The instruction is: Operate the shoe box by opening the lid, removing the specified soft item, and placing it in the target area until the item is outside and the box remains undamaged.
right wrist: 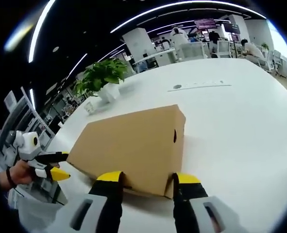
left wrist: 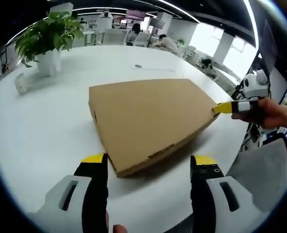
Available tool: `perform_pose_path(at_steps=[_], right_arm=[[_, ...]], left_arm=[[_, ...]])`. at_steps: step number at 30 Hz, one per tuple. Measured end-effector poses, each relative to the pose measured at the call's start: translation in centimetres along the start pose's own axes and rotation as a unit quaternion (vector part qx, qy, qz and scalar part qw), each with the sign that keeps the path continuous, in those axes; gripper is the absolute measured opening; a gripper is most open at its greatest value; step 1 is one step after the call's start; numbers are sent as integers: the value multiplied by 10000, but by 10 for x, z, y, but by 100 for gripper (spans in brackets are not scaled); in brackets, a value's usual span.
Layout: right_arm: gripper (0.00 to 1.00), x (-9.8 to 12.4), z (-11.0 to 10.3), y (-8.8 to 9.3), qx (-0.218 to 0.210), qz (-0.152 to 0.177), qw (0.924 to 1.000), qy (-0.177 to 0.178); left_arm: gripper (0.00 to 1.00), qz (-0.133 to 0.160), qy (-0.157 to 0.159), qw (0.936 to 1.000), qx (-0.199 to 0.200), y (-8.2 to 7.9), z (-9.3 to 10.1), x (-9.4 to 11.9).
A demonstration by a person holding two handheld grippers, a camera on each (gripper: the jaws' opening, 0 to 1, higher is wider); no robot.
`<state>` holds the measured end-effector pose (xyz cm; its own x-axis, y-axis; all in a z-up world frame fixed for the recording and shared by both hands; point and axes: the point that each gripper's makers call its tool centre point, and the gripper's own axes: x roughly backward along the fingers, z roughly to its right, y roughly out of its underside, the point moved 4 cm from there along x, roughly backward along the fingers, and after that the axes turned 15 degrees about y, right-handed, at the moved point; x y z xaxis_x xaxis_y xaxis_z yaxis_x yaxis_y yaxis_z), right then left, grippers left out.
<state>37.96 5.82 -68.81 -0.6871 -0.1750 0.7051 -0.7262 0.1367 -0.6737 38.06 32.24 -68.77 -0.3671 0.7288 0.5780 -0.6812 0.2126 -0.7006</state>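
— Yellow-tipped jaws first: the left gripper point(left wrist: 149, 162) stands wide open at the near edge of the white table point(left wrist: 46, 131), holding nothing, with the near corner of the shoe box point(left wrist: 148, 121) right between its tips.

— And the box itself?

— Plain brown cardboard, lid down flat, sitting in the middle of the table. In the right gripper view the right gripper point(right wrist: 148, 180) is also spread open, empty, its jaws flanking the near end of the shoe box point(right wrist: 133, 145), where a small dark hole shows in the end wall. Whether the tips actually touch the cardboard, I can't tell.

— Anything crowding the box?

— Not close. A potted plant point(left wrist: 48, 41) in a white pot stands far left on the table, well apart from the box, with a small white object point(left wrist: 22, 82) near it. A pale strip of paper point(left wrist: 153, 67) lies beyond the box's far edge.

— I see a hand on the right.

— Yes, in the left gripper view the person's hand point(left wrist: 274, 114) brings the other gripper's yellow tip up to the box's right corner. A grey chair back point(left wrist: 262, 167) sits just off the table's near right edge. Far behind, seated people point(left wrist: 165, 42) and desks.
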Motion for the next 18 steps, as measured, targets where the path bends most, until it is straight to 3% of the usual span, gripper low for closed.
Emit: perform_pose_path(at_steps=[6,18], right_arm=[[37,8,-6,7,-76,-216,9996,152],[36,22,-12,25,-208,-256,9992,218]], left_arm=[[68,-50,40,10000,25,1,0,2],[65,-96,44,9999,-83,5,-3,8]])
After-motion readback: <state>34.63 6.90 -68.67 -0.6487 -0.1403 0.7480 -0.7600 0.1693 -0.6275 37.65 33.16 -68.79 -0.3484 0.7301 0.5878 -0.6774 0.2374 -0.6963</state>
